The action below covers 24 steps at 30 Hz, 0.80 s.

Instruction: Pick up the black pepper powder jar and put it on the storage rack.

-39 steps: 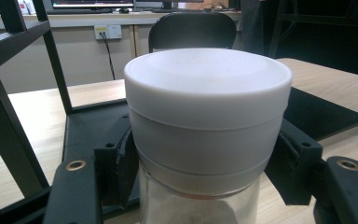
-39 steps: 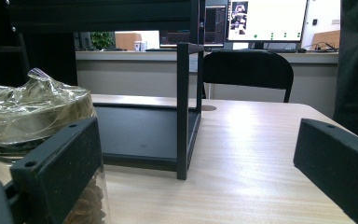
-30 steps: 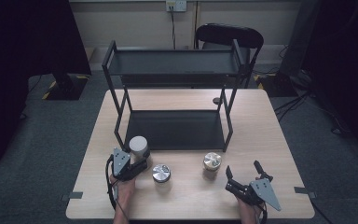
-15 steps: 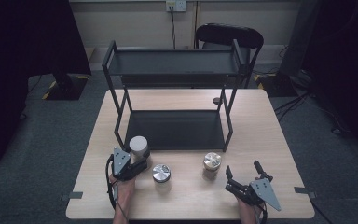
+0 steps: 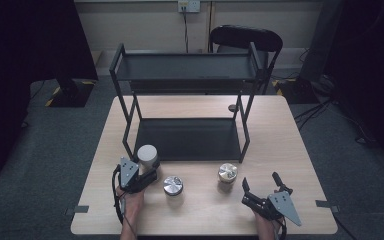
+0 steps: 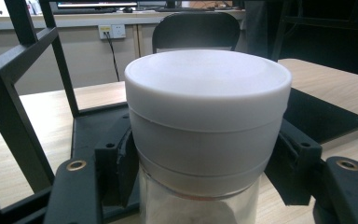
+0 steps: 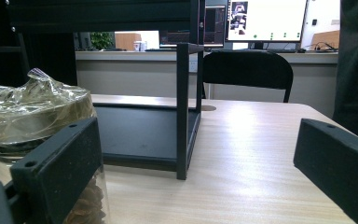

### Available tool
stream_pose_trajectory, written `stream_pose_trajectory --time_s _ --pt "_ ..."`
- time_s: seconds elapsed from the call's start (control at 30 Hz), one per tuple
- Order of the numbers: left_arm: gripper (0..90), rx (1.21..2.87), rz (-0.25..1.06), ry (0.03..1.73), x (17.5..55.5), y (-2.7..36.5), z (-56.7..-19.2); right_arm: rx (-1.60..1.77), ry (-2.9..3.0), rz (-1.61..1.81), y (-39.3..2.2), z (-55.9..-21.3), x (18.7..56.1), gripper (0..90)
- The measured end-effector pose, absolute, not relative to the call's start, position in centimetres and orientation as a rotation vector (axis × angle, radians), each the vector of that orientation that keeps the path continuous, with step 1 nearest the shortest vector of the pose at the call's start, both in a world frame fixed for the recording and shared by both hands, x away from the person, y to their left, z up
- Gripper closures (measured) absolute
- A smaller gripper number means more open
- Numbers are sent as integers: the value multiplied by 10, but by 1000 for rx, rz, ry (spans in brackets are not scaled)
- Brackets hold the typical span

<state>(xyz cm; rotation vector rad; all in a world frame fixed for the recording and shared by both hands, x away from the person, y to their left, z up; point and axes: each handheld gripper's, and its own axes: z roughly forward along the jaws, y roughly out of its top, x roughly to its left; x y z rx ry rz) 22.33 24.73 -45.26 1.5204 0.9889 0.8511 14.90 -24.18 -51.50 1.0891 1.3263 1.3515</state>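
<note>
- Between the left gripper's [image 5: 147,167] jaws stands the white-lid jar [image 6: 208,121], clamped just under its lid; both pads press on its sides, and the glass below the lid is clear.
- No label or writing can be read on that jar, nor on the other two.
- Just right of the left gripper, apart from it, stands a silver-lid jar [image 5: 172,185] on the table [image 5: 300,165].
- Ahead of the left gripper, close by, is the black rack's [image 5: 185,75] lower shelf.
- Right gripper [image 5: 261,184] rests on the table with jaws spread wide and nothing between them.
- Ahead and left of the right gripper, near its left jaw, stands the foil-top jar [image 7: 32,116], untouched.
</note>
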Motion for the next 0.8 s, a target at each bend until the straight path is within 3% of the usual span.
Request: stream_pose_trajectory --time_s 0.8 --pt "348 1513 851 983 224 243 -440 1089 1326 1351 -242 -515 149 0"
